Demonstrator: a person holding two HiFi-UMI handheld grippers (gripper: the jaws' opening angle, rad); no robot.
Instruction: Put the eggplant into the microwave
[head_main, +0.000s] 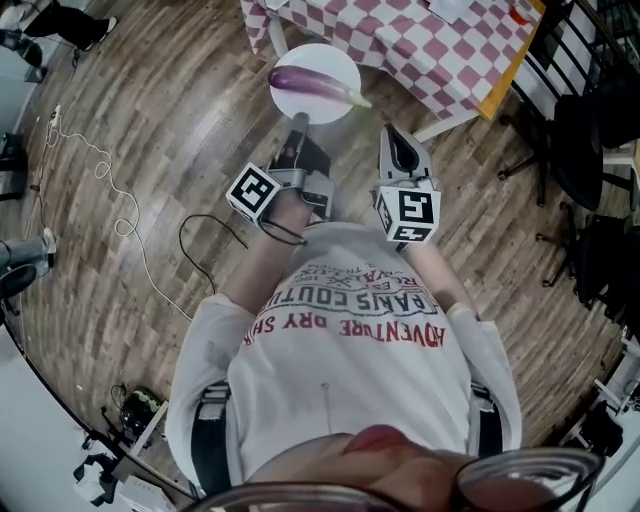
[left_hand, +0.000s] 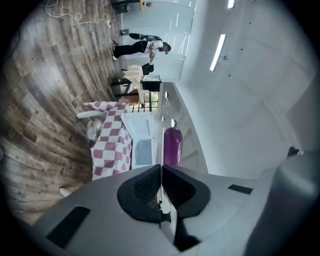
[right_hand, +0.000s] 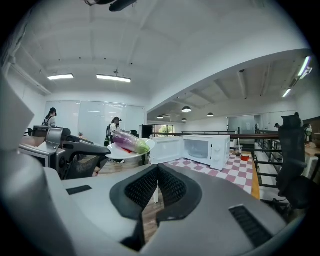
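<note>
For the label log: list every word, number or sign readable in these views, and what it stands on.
"ADVENTURE": red print on the white shirt, upside down in the head view.
"DRY": same line of print.
Rest of the shirt print: creased, not surely readable.
Marker cubes: black-and-white patterns, no letters.
Microwave: any label too small to read.

eggplant (head_main: 315, 85): purple, lying on white plate (head_main: 305, 110) | microwave (right_hand: 212, 150): white, door open, on checkered table (right_hand: 235, 172)
</note>
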